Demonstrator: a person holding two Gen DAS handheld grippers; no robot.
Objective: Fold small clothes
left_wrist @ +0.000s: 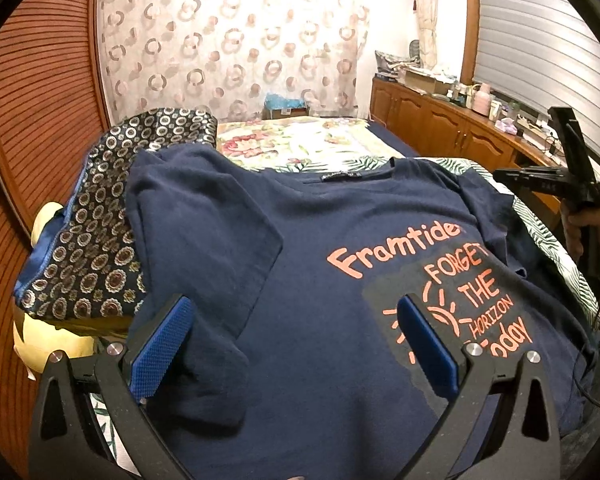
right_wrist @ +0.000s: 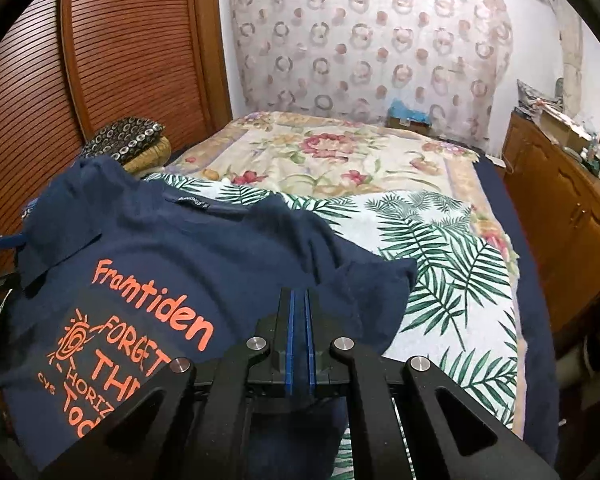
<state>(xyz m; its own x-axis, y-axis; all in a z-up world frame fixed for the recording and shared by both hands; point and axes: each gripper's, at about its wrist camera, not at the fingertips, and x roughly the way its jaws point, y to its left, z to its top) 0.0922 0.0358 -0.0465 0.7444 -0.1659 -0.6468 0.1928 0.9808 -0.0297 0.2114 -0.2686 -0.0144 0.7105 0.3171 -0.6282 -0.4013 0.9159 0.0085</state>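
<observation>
Bed [right_wrist: 440, 240] fills the room, spread with a floral and palm-leaf cover, a louvred wooden wardrobe [right_wrist: 132, 52] to its left and a circle-patterned curtain [right_wrist: 372, 40] behind. Navy T-shirt [left_wrist: 320, 260] lies print-up on the bed's near end. Left gripper [left_wrist: 296, 340] hovers above it, jaws wide. Right gripper [right_wrist: 300, 316] is closed tight; whether cloth is pinched is unclear.
</observation>
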